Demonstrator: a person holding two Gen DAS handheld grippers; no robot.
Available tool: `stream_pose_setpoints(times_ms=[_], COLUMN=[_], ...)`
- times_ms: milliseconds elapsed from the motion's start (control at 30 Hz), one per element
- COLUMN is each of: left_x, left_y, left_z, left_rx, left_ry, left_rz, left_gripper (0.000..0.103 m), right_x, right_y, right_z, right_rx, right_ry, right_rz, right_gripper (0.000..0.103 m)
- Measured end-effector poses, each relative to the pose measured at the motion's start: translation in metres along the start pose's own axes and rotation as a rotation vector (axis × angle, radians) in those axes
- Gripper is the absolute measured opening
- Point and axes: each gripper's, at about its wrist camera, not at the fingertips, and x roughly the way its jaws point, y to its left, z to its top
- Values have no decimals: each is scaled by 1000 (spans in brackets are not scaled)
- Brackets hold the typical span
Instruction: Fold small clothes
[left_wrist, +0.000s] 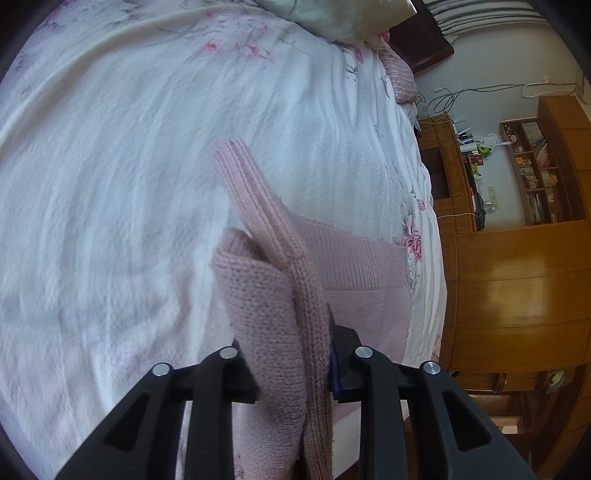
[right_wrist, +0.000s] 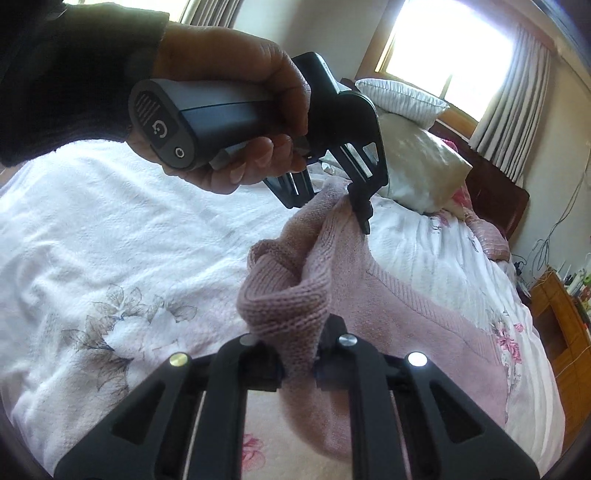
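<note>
Item: pink knitted sweater (right_wrist: 406, 332), lying on a white floral bedspread (right_wrist: 92, 229), most of its body flat at 4 o'clock in the right wrist view, near the bed's side edge. Left gripper (left_wrist: 293, 369): jaws pinching a bunched fold of the knit with a ribbed edge band running through the grip toward 12 o'clock. Right gripper (right_wrist: 299, 365): jaws closed on a thick roll of the same sweater, the cloth rising from the grip toward 12 o'clock. In the right wrist view the left gripper (right_wrist: 340, 199) appears again at 12 o'clock, held by a hand (right_wrist: 236, 107) in a dark sleeve, its fingers clamped on the sweater's upper edge. Step in hand, by judgement: one edge of the garment is lifted at two points, a fold in the making, not yet laid. Next move calls for both grips carrying the lifted edge together across the flat body, keeping it taut between them, then lowering so edges meet before releasing. Edges: the bedspread falls away at 3 to 4 o'clock toward a wooden cabinet (left_wrist: 517, 280); the sweater's hem lies close to that drop and could slide. Pillows (right_wrist: 417, 162) sit at 1 o'clock near the headboard. Open room: broad bare bedspread at 9 o'clock, the safer direction for the fold.
</note>
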Motion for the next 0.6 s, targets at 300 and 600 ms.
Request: stream_pose_setpoints(times_ms=[300,600], left_x=[-5,-10], left_y=[-42,-79], left_z=[-4,-12], left_rx=[45,87], left_ry=[-9,-22], left_rz=[48,66], left_gripper=[25,25], right_x=[-20,-42], right_y=[-20,-43], right_z=[-1,-1], right_rx=[66,120], right_ry=[-35,-64], right_rz=[2,-13], right_gripper=[10,10])
